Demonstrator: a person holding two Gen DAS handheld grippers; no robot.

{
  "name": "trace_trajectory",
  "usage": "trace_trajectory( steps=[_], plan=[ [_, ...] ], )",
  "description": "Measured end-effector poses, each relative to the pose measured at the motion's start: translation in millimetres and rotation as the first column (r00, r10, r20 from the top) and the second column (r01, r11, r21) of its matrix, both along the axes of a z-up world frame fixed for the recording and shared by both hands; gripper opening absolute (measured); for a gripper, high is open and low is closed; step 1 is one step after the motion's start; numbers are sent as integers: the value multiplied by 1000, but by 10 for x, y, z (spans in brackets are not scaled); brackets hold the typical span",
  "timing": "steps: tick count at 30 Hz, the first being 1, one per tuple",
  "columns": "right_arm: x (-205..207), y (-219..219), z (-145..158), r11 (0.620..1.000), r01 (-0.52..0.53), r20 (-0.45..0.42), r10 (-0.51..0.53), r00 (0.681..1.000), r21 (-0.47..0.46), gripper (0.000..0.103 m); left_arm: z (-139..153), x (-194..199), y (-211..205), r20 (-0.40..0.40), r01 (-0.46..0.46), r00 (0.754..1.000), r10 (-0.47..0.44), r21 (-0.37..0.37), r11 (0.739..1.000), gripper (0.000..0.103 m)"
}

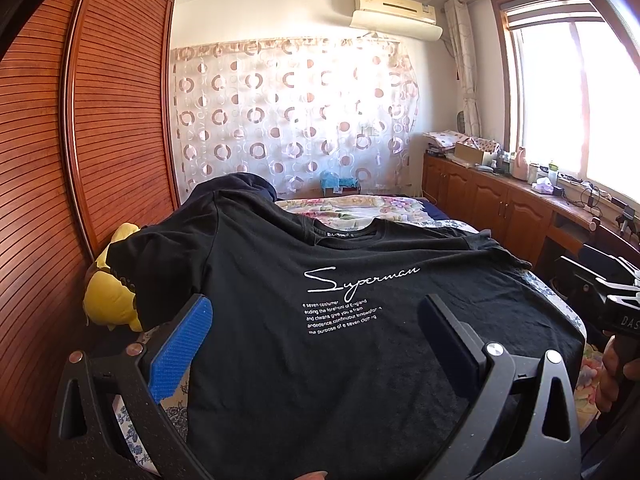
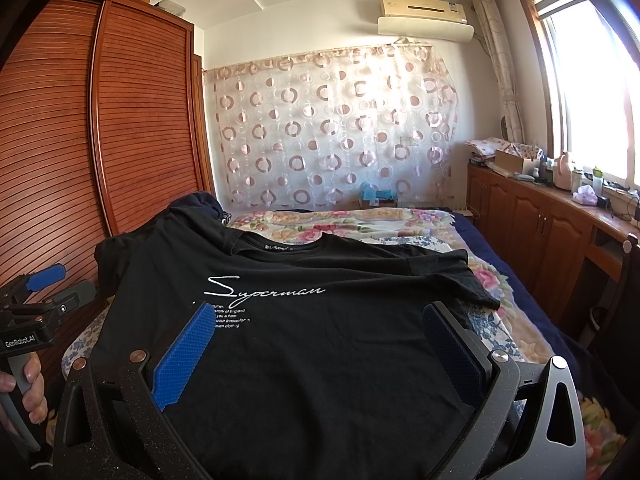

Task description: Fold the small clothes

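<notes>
Jaws of the left gripper (image 1: 316, 320) stand wide, holding nothing — the black T-shirt (image 1: 340, 344) lies spread on the bed (image 1: 352, 208) beneath them, print up. From the right wrist, the right gripper (image 2: 320, 330) likewise gapes wide over the shirt's lower half — collar toward the curtain (image 2: 332, 128).

A black T-shirt (image 1: 340, 344) with white "Superman" print lies spread front-up on the bed (image 1: 344, 208). The left gripper (image 1: 316, 330) hangs over its lower half, fingers wide apart. A yellow plush (image 1: 110, 292) sits beside the left sleeve.
</notes>
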State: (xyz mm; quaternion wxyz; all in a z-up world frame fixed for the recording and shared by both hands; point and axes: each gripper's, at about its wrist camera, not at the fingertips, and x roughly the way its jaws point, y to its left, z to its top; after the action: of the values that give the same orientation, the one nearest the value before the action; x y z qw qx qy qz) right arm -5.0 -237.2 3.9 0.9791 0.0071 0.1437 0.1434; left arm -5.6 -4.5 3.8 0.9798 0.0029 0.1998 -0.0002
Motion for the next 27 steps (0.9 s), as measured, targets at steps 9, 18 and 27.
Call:
trace_trajectory(
  steps=[9,18,27],
  plan=[
    [-5,-1,4,1000,0,1,0,1000,-1,103,14,-31,-7,17,-1,1000,1,7,1000,103],
    [-10,20,5,1000,-1,3,1,1000,-2,103,18,-42,-27,24,-1,1000,0,12,1000,103],
    [-12,25,7,1000,-1,3,1,1000,-3,103,29,-49,-24,26,1,1000,-1,12,1000,103]
  ],
)
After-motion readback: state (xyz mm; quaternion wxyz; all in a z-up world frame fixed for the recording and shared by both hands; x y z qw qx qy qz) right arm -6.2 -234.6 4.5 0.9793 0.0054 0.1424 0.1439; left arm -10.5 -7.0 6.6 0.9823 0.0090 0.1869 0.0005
